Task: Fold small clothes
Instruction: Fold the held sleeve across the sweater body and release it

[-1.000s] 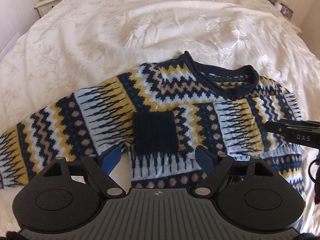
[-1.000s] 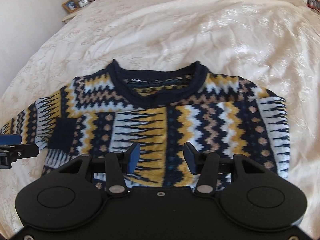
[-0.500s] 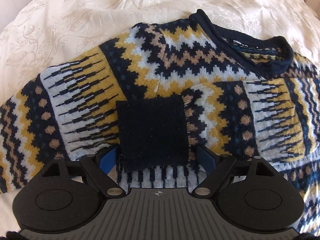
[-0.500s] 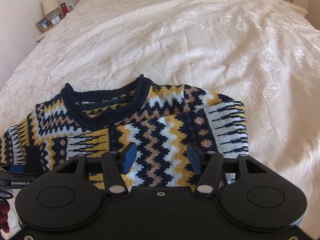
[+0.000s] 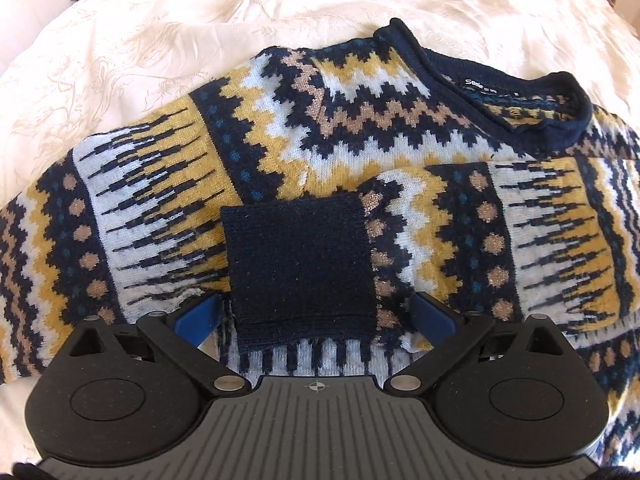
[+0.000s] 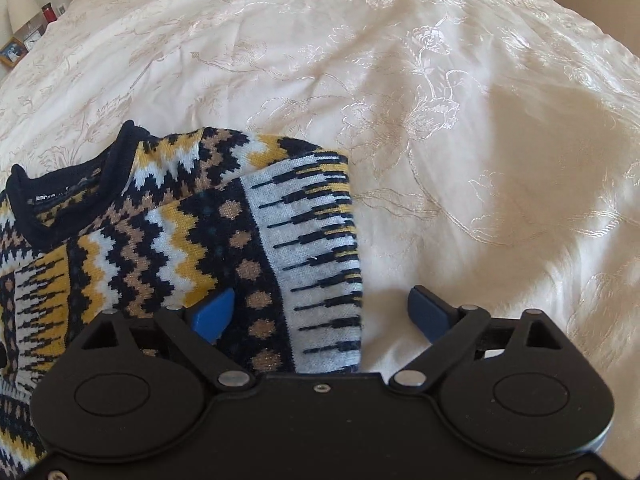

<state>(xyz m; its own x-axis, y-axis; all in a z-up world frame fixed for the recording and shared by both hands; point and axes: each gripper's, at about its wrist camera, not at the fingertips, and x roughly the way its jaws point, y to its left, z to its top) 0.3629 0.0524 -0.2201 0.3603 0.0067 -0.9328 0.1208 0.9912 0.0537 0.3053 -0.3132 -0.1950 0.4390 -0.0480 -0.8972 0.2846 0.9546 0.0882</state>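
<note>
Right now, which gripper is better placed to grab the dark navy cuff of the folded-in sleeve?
Left. The left gripper is open with its fingers either side of the navy cuff. The right gripper, also open, straddles the patterned knit sweater's side edge.

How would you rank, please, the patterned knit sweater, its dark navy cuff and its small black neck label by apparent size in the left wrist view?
1. Patterned knit sweater, by far the largest.
2. Dark navy cuff, which lies nearest the camera, so it may look bigger than it is.
3. Small black neck label, smallest.
</note>
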